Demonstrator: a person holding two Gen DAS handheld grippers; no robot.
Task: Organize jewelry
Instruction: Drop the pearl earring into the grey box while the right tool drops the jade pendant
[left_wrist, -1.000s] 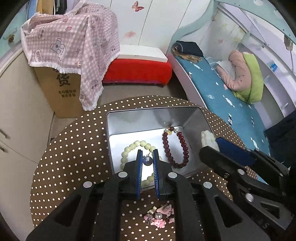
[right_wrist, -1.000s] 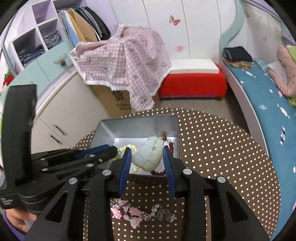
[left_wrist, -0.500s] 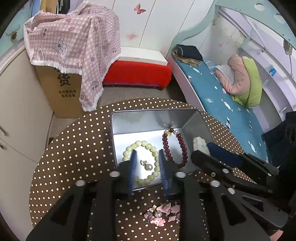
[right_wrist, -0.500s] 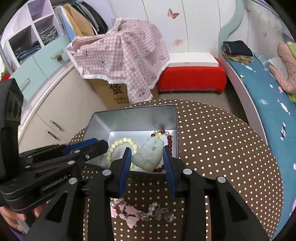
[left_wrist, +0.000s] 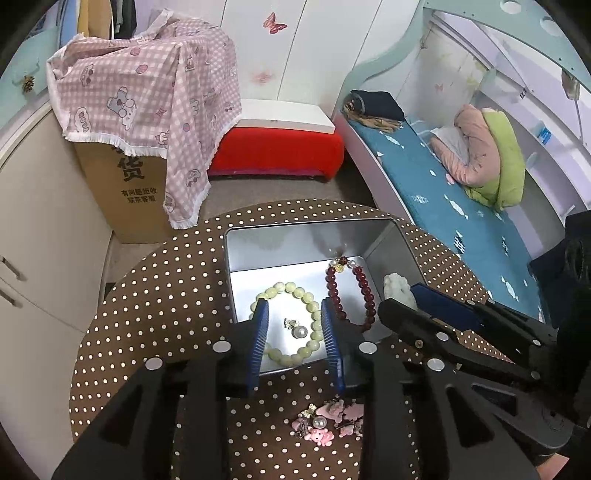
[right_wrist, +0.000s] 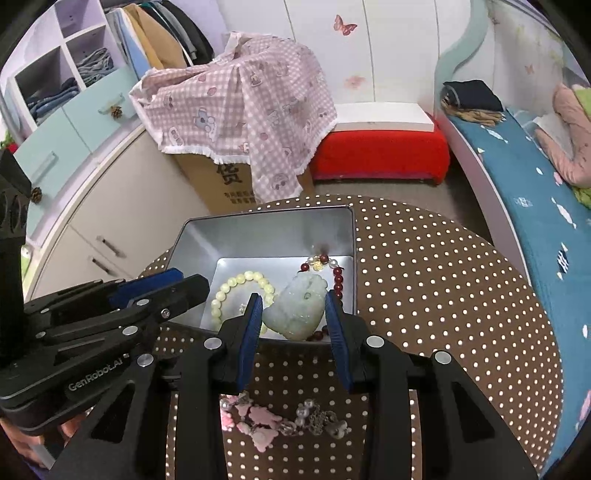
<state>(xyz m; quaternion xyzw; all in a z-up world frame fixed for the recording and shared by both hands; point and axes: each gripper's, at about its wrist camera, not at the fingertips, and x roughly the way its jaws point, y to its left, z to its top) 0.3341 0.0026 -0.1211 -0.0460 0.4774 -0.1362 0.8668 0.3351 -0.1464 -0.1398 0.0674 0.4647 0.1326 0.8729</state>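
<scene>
Left hand-held gripper (left_wrist: 293, 310) released: jaws just opened, blue pads parted, nothing pinched between them. Hangs over the near edge of the open metal tin (left_wrist: 295, 240) at the centre of the left wrist view, aimed down at the pearl earring (left_wrist: 298, 331), which lies loose on the tin floor inside the ring of the pale green bracelet (left_wrist: 288, 286). Right hand-held gripper (right_wrist: 293, 299) clenched on the jade pendant (right_wrist: 295, 314), both pads pressed to its sides. Carries it in the air above the near rim of the tin, at mid-frame in the right wrist view, not yet set down. Dark red bracelet (left_wrist: 364, 291) also in the tin, along its right wall, just beside the green one. Counts as done, judging by how things lie: two bracelets and the earring inside the tin. Left to do, most likely: lower the pendant into the free floor of the tin and let go, then fetch the pink charm cluster (left_wrist: 325, 424) from the dotted bench (left_wrist: 166, 295), low in both views and outside the tin, just in front of it. Probably past the halfway mark, with one piece in hand and one tangle of small charms unsorted on the bench.
</scene>
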